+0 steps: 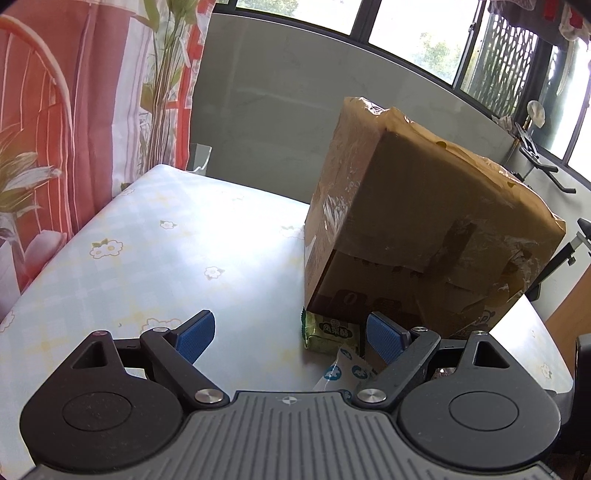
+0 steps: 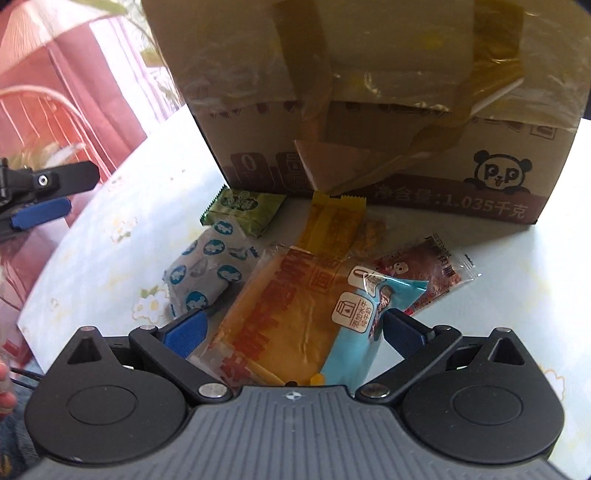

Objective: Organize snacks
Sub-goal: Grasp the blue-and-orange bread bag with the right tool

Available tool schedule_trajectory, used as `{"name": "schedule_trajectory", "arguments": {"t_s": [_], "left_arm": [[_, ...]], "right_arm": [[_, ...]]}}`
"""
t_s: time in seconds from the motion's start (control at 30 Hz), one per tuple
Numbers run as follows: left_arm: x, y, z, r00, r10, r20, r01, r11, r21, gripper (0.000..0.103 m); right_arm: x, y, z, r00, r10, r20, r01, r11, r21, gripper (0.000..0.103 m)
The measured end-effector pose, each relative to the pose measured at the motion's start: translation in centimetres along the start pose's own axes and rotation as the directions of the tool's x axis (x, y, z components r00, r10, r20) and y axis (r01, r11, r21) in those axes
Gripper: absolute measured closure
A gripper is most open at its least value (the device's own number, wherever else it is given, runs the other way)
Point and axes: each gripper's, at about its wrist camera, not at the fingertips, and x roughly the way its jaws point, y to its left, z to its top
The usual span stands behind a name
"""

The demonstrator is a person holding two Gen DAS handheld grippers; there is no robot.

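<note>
A pile of snack packets lies on the table in front of a taped cardboard box (image 2: 369, 110). It holds a green packet (image 2: 243, 210), a white packet with blue dots (image 2: 207, 266), a yellow bar (image 2: 332, 225), a red-brown packet (image 2: 428, 273) and a large orange bread packet (image 2: 295, 314). My right gripper (image 2: 293, 328) is open just above the pile, and the orange bread packet lies between its blue pads. My left gripper (image 1: 290, 338) is open and holds nothing. It hovers left of the green packet (image 1: 330, 332) and the box (image 1: 424, 221). It also shows at the left edge as the left gripper (image 2: 62, 194).
The table (image 1: 147, 240) wears a pale cloth with a flower print. A red and white curtain (image 1: 55, 110) hangs along its left side. Behind it are a grey wall and windows (image 1: 406, 29). A hand (image 2: 5, 387) shows at the lower left.
</note>
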Motion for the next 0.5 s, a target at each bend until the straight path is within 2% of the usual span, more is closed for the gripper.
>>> {"name": "schedule_trajectory", "arguments": {"t_s": [0.2, 0.33, 0.5], "left_arm": [[0.6, -0.8, -0.7, 1.0, 0.004, -0.01, -0.003, 0.999, 0.05, 0.013], [1.3, -1.4, -1.0, 0.999, 0.023, -0.037, -0.02, 0.996, 0.086, 0.013], [1.8, -2.5, -1.8, 0.998, 0.012, -0.064, -0.005, 0.993, 0.118, 0.013]], "right_arm": [[-0.3, 0.0, -0.6, 0.998, -0.057, 0.018, 0.058, 0.997, -0.06, 0.001], [-1.6, -0.4, -1.6, 0.996, -0.076, 0.051, 0.081, 0.99, -0.116, 0.01], [-3.0, -2.0, -2.6, 0.995, -0.081, 0.064, 0.086, 0.992, -0.093, 0.017]]}}
